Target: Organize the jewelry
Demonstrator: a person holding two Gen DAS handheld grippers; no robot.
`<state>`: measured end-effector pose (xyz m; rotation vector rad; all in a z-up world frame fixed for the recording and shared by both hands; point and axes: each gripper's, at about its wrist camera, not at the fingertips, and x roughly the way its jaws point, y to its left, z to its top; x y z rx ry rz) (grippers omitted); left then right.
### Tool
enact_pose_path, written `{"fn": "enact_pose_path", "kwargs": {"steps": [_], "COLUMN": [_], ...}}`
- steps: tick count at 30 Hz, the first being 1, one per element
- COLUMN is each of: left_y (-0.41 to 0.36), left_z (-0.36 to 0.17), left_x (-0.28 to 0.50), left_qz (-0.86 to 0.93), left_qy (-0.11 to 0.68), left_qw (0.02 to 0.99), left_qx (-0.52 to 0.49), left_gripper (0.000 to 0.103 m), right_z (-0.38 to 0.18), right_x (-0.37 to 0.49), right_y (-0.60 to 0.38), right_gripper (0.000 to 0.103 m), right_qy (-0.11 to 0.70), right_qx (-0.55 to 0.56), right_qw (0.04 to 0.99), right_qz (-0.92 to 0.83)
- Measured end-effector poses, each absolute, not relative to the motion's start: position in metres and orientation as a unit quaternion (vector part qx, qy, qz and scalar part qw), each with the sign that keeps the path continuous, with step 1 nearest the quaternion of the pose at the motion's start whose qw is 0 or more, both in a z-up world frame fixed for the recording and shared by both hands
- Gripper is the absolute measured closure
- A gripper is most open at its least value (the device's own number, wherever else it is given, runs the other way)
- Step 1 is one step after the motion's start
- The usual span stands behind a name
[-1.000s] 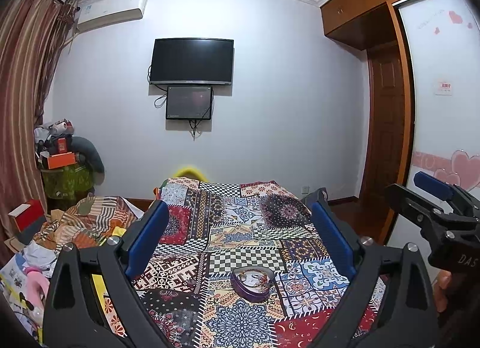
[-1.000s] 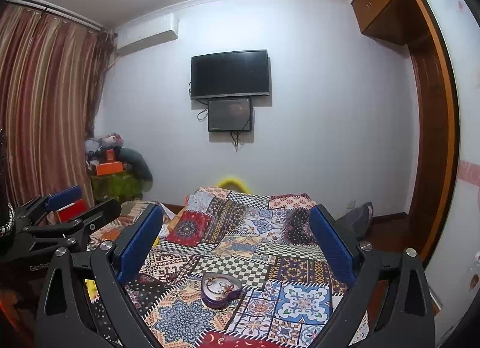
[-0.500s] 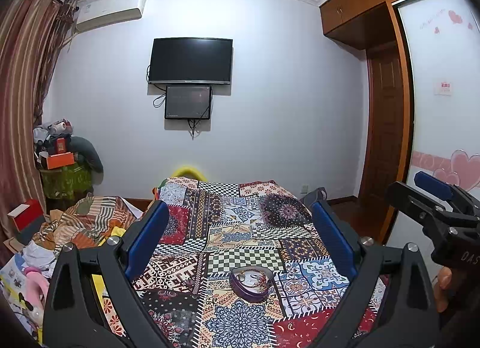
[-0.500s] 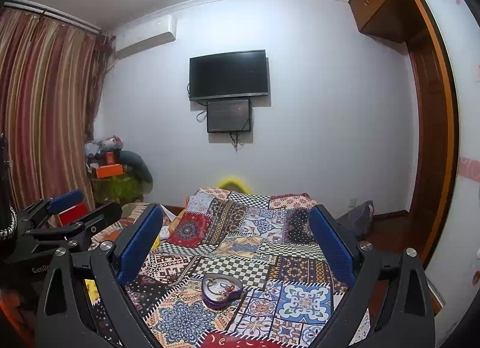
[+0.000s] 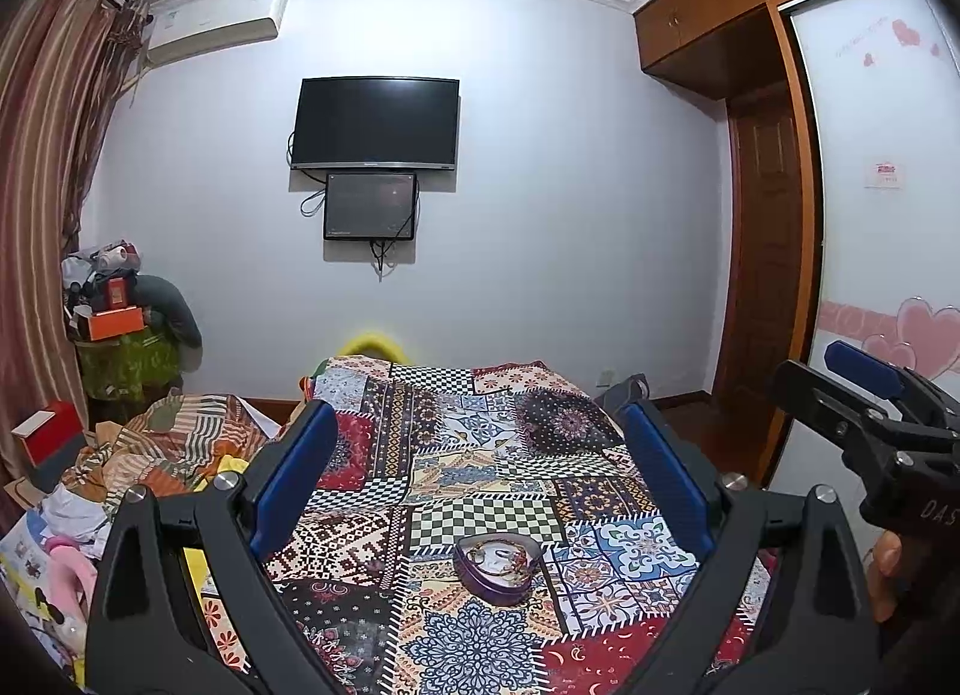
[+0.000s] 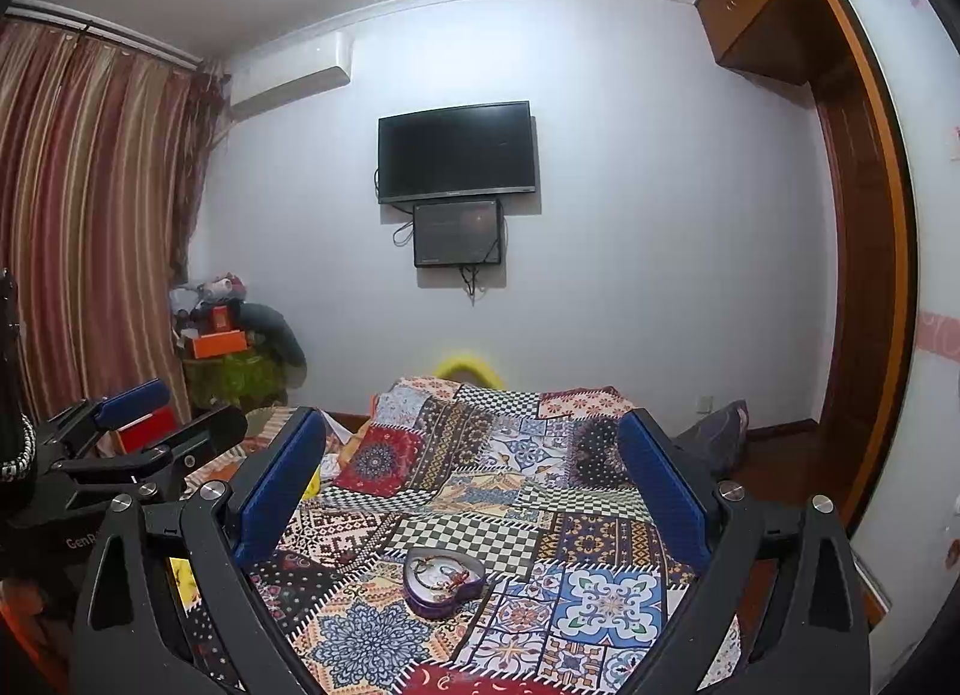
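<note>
Blue-padded left gripper (image 5: pixel 474 479) is up over the patchwork bedspread (image 5: pixel 480 455), jaws wide apart and holding nothing. Dead centre between the pads sits my purple heart-shaped tin (image 5: pixel 495 566) on the quilt, lid off, with what looks like tangled jewelry (image 6: pixel 444 568) inside, kinda hard to make out. Right gripper (image 6: pixel 471 482) is spread just as wide, empty too

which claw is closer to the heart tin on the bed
Neither clearly. The left claw and right claw are both open, raised above the bedspread, with the heart tin lying ahead between their fingers.
</note>
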<state>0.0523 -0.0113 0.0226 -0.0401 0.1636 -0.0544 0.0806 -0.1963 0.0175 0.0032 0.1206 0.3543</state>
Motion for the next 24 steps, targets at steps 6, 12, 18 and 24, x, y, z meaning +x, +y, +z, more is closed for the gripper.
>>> {"fn": "enact_pose_path", "kwargs": {"steps": [6,12,18,24], "left_y": [-0.012,-0.0105,-0.0104,-0.0075], "left_z": [0.0221,0.0228,0.0211,0.0194], "left_x": [0.0522,0.053,0.0552,0.0567], "left_qz": [-0.03,-0.028,-0.03,-0.032], "left_qy": [0.084,0.086,0.09,0.093], "left_qw": [0.996,0.996,0.995,0.995], "left_qx": [-0.02,-0.024,-0.027,-0.031], "left_gripper": [0.006,0.006,0.006,0.004], "right_z": [0.018,0.0175,0.0171,0.017], "right_x": [0.0809,0.0805,0.0805,0.0838], "right_y": [-0.1966,-0.1973,-0.1978,-0.1971], "right_gripper": [0.006,0.006,0.006,0.006], "right_qy": [0.059,0.058,0.059,0.064], "right_qx": [0.004,0.005,0.006,0.006], "right_qw": [0.983,0.983,0.983,0.983], "right_qz": [0.175,0.175,0.174,0.172]}}
